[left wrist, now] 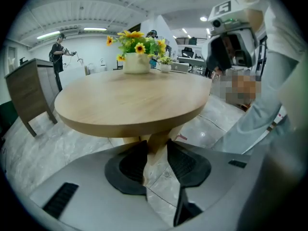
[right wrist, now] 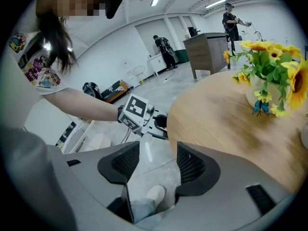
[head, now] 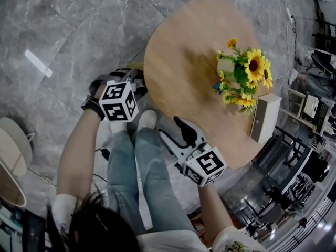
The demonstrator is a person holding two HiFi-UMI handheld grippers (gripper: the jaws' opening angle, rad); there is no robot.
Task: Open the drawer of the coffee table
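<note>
A round light-wood coffee table [head: 184, 51] carries a white pot of sunflowers [head: 244, 77]. I see no drawer front in any view. My left gripper [head: 134, 79] is at the table's left rim, just below the top. In the left gripper view its jaws [left wrist: 156, 165] stand a narrow gap apart, and the tan pedestal [left wrist: 154, 146] and floor show through that gap. My right gripper [head: 182, 126] hovers at the near rim. Its jaws [right wrist: 158, 165] are open and empty, over a shoe [right wrist: 155, 194]. The left gripper [right wrist: 144, 115] is also visible in the right gripper view.
The person's jeans-clad legs [head: 142, 177] lie between the two grippers. A white cabinet [head: 265, 117] stands against the table's right side. A wooden counter [left wrist: 29, 90] and a standing person [left wrist: 57, 52] are beyond the table. Office furniture crowds the right edge [head: 315, 140].
</note>
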